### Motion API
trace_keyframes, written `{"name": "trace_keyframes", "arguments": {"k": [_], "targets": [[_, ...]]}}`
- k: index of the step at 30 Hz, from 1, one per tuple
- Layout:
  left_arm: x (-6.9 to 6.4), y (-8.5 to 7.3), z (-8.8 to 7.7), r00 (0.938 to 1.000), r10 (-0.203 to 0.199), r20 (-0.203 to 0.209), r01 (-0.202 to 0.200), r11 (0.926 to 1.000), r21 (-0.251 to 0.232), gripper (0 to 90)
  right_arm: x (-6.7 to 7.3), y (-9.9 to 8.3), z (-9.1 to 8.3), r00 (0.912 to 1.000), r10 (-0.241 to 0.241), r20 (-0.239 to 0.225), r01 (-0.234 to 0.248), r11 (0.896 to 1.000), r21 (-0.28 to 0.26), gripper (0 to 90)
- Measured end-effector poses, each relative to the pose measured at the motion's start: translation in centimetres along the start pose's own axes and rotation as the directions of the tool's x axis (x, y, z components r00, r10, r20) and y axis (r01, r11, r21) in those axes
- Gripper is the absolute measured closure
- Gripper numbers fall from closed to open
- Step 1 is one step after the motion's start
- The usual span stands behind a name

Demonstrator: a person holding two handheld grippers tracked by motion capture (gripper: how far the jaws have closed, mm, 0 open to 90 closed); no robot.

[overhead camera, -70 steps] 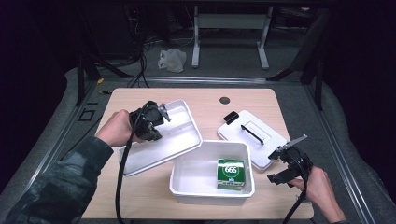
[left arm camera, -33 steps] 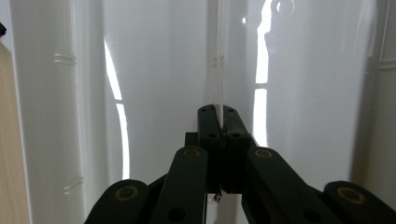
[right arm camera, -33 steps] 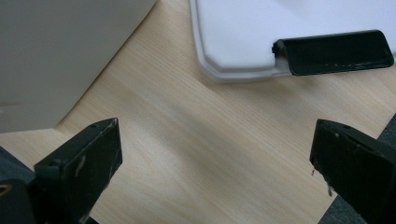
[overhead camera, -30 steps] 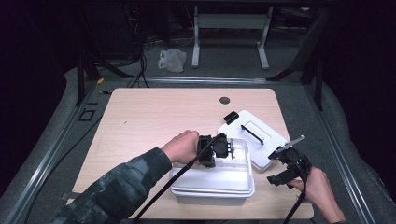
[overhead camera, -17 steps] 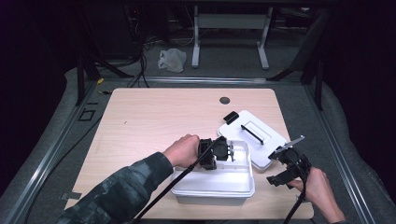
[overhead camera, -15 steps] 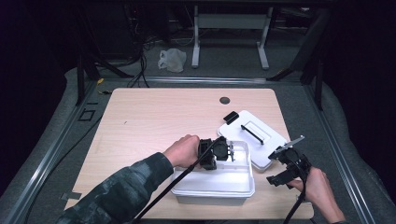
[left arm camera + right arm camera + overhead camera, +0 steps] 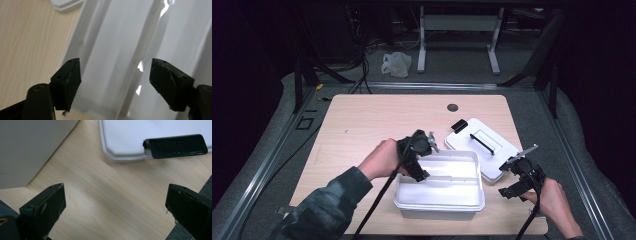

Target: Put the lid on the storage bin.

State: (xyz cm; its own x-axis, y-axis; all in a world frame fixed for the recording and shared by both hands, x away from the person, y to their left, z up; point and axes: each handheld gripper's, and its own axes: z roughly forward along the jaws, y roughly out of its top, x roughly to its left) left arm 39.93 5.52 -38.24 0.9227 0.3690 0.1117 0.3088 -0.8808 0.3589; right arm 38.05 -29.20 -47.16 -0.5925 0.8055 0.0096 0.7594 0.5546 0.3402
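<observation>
Dark room, pale wooden table (image 7: 362, 125). White tray (image 7: 452, 172) now sits seated in the top of the white bin (image 7: 439, 202) at the table's near edge, right of centre. Your left gripper (image 7: 424, 160) hangs over the tray's left end; its jaws have just been opening and stand wide apart, tray surface beneath them, nothing pinched. Just right of the bin lies the white lid (image 7: 482, 145) with its black handle (image 7: 482, 143) and black latch (image 7: 458, 125). Your right gripper (image 7: 519, 177) hovers beside the lid's near corner, jaws spread, bare wood between them.
</observation>
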Motion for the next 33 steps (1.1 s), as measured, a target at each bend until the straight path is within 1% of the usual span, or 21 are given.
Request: {"name": "trace_keyframes", "arguments": {"k": [5,7,8,9,10,11,13,14,15,17,18,19,20,21,22,23,24,25,28,29,33], "targets": [[1.2,-2.9,-1.1,0.9963,-0.072,-0.046,0.073,0.9970,0.023,16.7,0.0,0.3,0.0,1.0000,-0.005,0.005,0.005,1.000,0.004,2.9],[1.7,-4.6,-1.3,0.9917,-0.106,-0.073,0.109,0.9932,0.040,15.3,-0.1,0.6,0.2,0.9998,-0.018,0.005,0.018,1.000,0.015,3.0],[2.5,-6.2,-1.4,0.9840,-0.140,-0.110,0.147,0.9874,0.057,15.2,-0.2,0.7,0.2,0.9998,-0.021,0.006,0.020,1.000,0.019,3.0],[2.5,-6.2,-1.4,0.9840,-0.140,-0.110,0.147,0.9874,0.057,14.9,-0.2,0.7,0.2,0.9998,-0.021,0.006,0.020,1.000,0.019,3.0],[3.2,-8.0,-1.2,0.9743,-0.194,-0.114,0.201,0.9781,0.054,14.9,-0.3,1.0,0.3,0.9997,-0.023,0.012,0.022,1.000,0.020,3.0],[3.2,-8.0,-1.2,0.9743,-0.194,-0.114,0.201,0.9781,0.054,14.8,-0.3,1.0,0.3,0.9997,-0.023,0.012,0.022,1.000,0.020,3.0],[3.7,-9.6,-0.8,0.9639,-0.234,-0.127,0.243,0.9682,0.059,14.6,-0.4,1.3,0.4,0.9995,-0.029,0.016,0.028,0.999,0.020,3.0],[4.0,-11.0,-0.4,0.9546,-0.263,-0.140,0.273,0.9602,0.058,14.5,-0.4,1.5,0.4,0.9993,-0.035,0.013,0.035,0.999,0.024,3.0],[4.0,-11.0,-0.4,0.9546,-0.263,-0.140,0.273,0.9602,0.058,14.5,-0.4,1.5,0.4,0.9993,-0.035,0.013,0.035,0.999,0.024,3.0],[4.3,-12.1,0.0,0.9429,-0.287,-0.170,0.302,0.9507,0.072,14.4,-0.6,1.8,0.5,0.9991,-0.041,0.013,0.041,0.999,0.028,3.0],[4.7,-13.2,0.5,0.9282,-0.330,-0.172,0.344,0.9369,0.061,14.2,-0.6,2.1,0.5,0.9982,-0.055,0.025,0.054,0.998,0.032,3.0],[4.7,-13.2,0.5,0.9282,-0.330,-0.172,0.344,0.9369,0.061,14.3,-0.6,2.1,0.5,0.9982,-0.055,0.025,0.054,0.998,0.032,3.0],[4.9,-14.4,1.1,0.9134,-0.370,-0.169,0.383,0.9222,0.052,14.3,-0.7,2.4,0.5,0.9971,-0.069,0.033,0.068,0.997,0.034,3.0],[4.9,-14.4,1.1,0.9134,-0.370,-0.169,0.383,0.9222,0.052,14.2,-0.7,2.4,0.5,0.9971,-0.069,0.033,0.068,0.997,0.034,3.0],[5.0,-15.3,1.7,0.9028,-0.392,-0.177,0.407,0.9117,0.056,14.2,-0.9,2.8,0.4,0.9959,-0.079,0.043,0.078,0.996,0.033,3.1],[5.0,-15.3,1.7,0.9028,-0.392,-0.177,0.407,0.9117,0.056,14.2,-0.9,2.8,0.4,0.9959,-0.079,0.043,0.078,0.996,0.033,3.1],[5.0,-16.3,2.2,0.8898,-0.422,-0.174,0.435,0.8992,0.045,14.3,-1.2,3.2,0.2,0.9946,-0.089,0.052,0.088,0.996,0.029,3.7],[5.0,-16.3,2.2,0.8898,-0.422,-0.174,0.435,0.8992,0.045,14.3,-1.2,3.2,0.2,0.9946,-0.089,0.052,0.088,0.996,0.029,3.7],[5.3,-17.8,3.1,0.8714,-0.458,-0.177,0.474,0.8787,0.060,14.3,-1.6,4.5,0.2,0.9925,-0.103,0.066,0.101,0.994,0.030,4.5],[5.3,-17.8,3.1,0.8714,-0.458,-0.177,0.474,0.8787,0.060,14.3,-1.6,4.5,0.2,0.9925,-0.103,0.066,0.101,0.994,0.030,4.5],[5.7,-18.7,3.6,0.8590,-0.482,-0.173,0.498,0.8644,0.067,14.3,-1.9,6.1,0.5,0.9893,-0.124,0.077,0.122,0.992,0.026,5.2]]}}
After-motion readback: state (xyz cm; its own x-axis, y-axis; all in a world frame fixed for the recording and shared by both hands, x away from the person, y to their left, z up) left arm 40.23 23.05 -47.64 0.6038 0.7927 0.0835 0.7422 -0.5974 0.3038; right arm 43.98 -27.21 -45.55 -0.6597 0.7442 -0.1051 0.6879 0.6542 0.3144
